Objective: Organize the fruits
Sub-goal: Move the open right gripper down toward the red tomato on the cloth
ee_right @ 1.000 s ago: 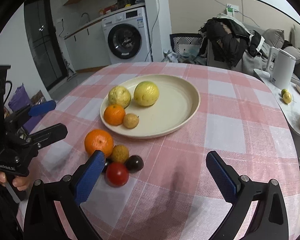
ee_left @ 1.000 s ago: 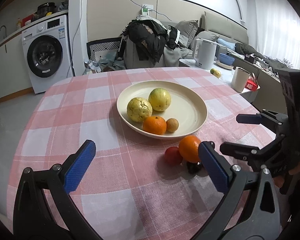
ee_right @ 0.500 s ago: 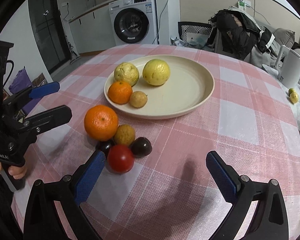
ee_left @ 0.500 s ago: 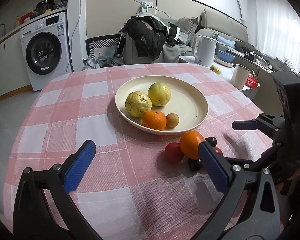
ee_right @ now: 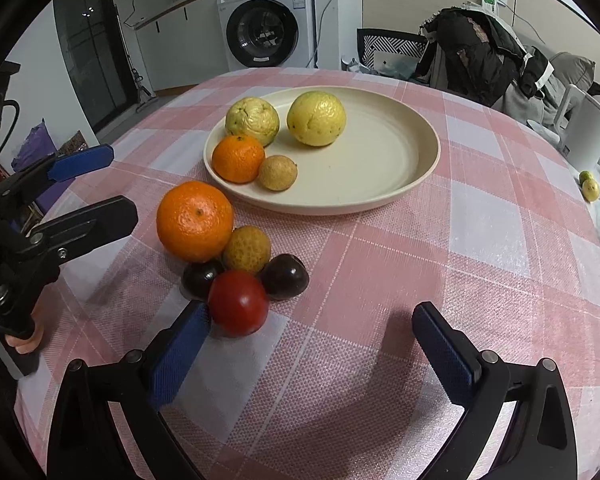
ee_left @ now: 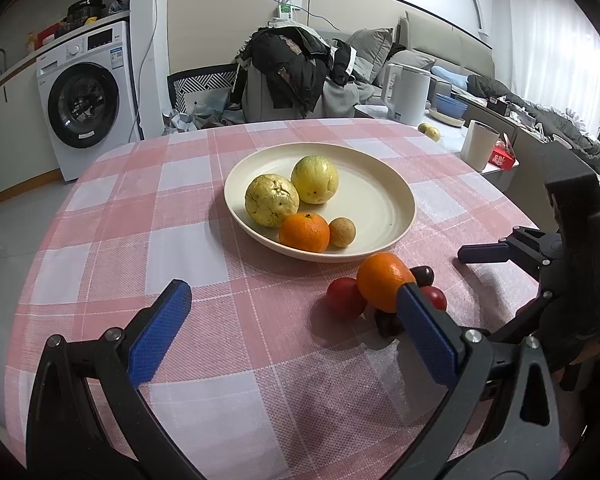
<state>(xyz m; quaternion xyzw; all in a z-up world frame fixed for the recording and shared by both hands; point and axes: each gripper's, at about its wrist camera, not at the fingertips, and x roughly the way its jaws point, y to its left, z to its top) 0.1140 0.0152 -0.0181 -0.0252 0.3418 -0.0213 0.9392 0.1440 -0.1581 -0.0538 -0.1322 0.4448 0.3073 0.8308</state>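
the step in hand looks like the reach for the next loose fruit. the right gripper [ee_right: 304,344] hangs low over the checked tablecloth [ee_right: 480,240] with its jaws spread wide and nothing between them; its left pad sits just beside the red tomato [ee_right: 239,303], which lies outside the gap. the left gripper [ee_left: 288,336] is likewise wide and empty, near the same pile on its other side.

the plate [ee_right: 400,184] already holds four fruits: two big yellow-green ones, a small orange [ee_right: 238,158] and a small brown one. the fruit not yet sorted lies in a tight cluster on the cloth just in front of the plate: a large orange [ee_right: 195,221], a rough yellow-brown fruit [ee_right: 246,249], two dark plums [ee_right: 284,276] and the tomato, all touching.

the next move probably calls for shifting the right gripper leftward so the tomato sits between the pads, then closing gently, since it is round, likely soft, and could roll or nudge its neighbours.
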